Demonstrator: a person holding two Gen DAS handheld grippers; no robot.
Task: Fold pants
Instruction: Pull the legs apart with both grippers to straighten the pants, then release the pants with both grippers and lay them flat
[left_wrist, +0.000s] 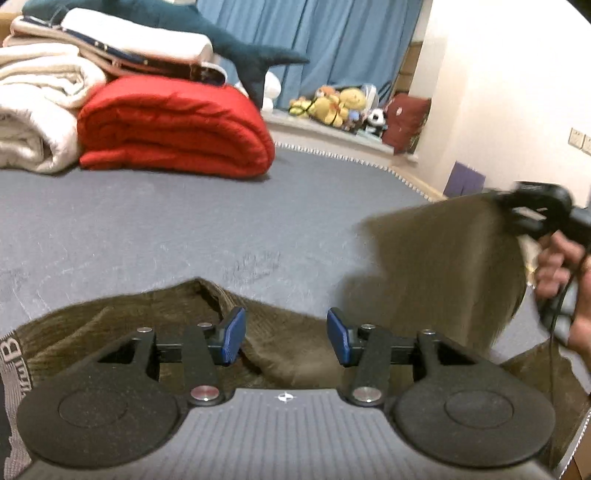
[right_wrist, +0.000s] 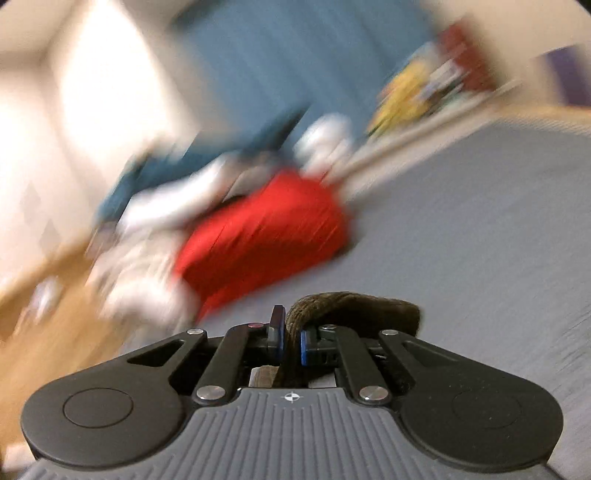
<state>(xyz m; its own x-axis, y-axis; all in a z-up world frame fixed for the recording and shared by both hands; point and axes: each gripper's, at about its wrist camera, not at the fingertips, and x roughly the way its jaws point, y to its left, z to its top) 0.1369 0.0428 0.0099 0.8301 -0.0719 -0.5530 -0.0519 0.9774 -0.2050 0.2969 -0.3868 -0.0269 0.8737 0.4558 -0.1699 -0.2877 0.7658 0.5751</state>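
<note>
Olive-brown corduroy pants (left_wrist: 291, 343) lie on the grey bed cover (left_wrist: 184, 229) in the left wrist view. My left gripper (left_wrist: 286, 338) is open just above the pants, its blue pads on either side of a fold, holding nothing. My right gripper (left_wrist: 532, 214) is at the right of that view, lifting a hanging part of the pants (left_wrist: 443, 266) off the bed. In the right wrist view, which is blurred, my right gripper (right_wrist: 291, 341) is shut on a bunched edge of the pants (right_wrist: 351, 306).
A folded red quilt (left_wrist: 173, 129) and white blankets (left_wrist: 37, 110) sit at the bed's far left, a dark blue plush shark (left_wrist: 221, 37) on top. Soft toys (left_wrist: 336, 105) line the window ledge under blue curtains. The bed's edge (left_wrist: 406, 177) runs at the right.
</note>
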